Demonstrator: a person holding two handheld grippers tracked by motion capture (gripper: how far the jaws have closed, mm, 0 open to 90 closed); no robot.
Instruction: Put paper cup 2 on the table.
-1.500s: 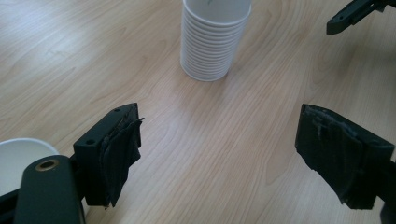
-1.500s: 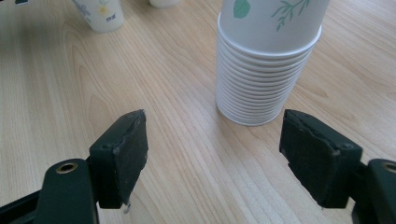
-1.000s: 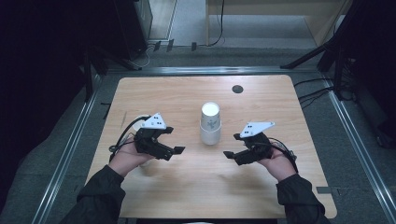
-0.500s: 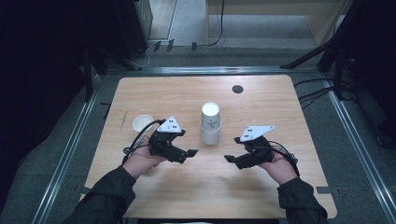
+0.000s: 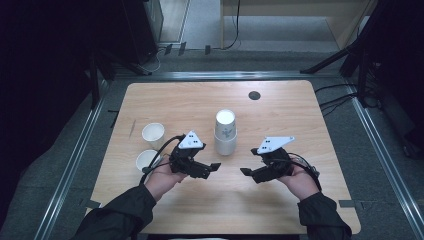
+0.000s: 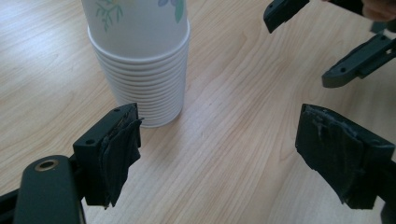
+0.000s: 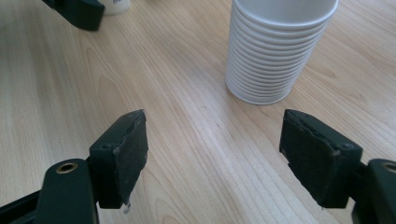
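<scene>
A tall stack of white paper cups (image 5: 225,132) with a flower print stands at the table's middle. Two single white cups (image 5: 153,134) (image 5: 148,160) stand upright to its left. My left gripper (image 5: 210,170) hovers just in front and left of the stack, open and holding nothing. In the left gripper view the stack (image 6: 144,60) rises beyond the left pad, with bare wood between the jaws (image 6: 224,140). My right gripper (image 5: 250,162) is open in front and right of the stack, nothing in it. The right gripper view (image 7: 215,149) has the stack (image 7: 271,56) ahead to the right.
The wooden table (image 5: 300,210) has a small black round hole (image 5: 254,95) near its far edge. Metal rails run along the floor on both sides. The right gripper's jaws (image 6: 322,42) appear at the top right of the left gripper view.
My left gripper has moved right, away from the two single cups and toward the stack, and both cups now stand uncovered. The right gripper has stayed where it was.
</scene>
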